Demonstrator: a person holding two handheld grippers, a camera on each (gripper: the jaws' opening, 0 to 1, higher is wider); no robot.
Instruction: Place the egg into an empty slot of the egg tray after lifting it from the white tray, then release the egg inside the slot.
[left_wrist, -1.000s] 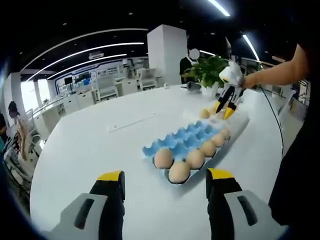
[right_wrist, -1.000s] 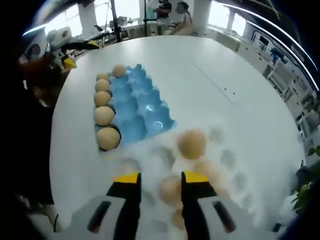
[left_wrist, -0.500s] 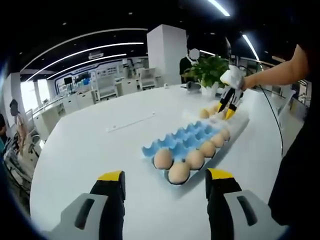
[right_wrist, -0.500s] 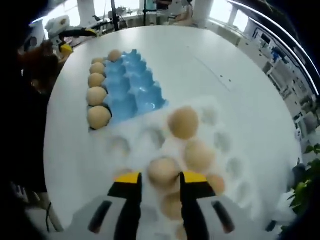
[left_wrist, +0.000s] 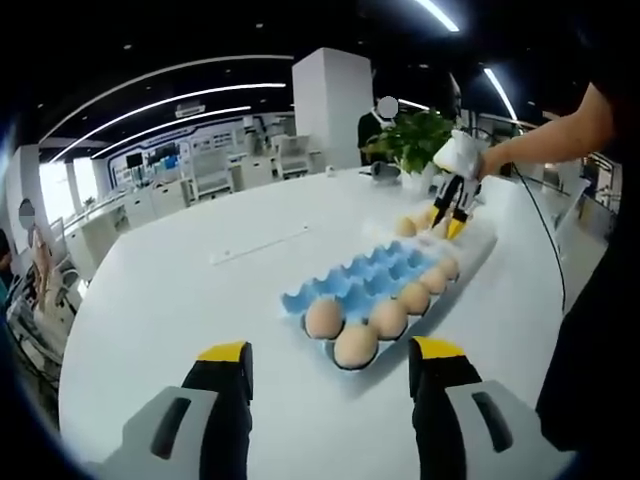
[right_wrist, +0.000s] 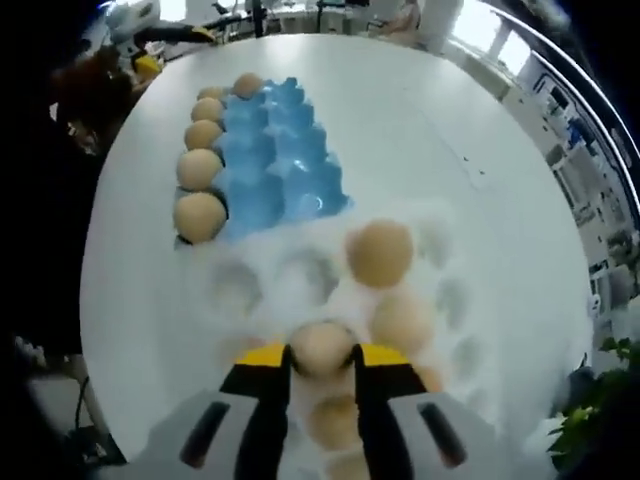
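Right gripper sits low over the white tray, and I see its jaws closed against the sides of an egg that still rests among the tray's other eggs. Just beyond lies the blue egg tray, with a row of eggs along one edge and its other slots bare. My left gripper hangs wide apart and holds nothing above the white counter, short of the egg tray.
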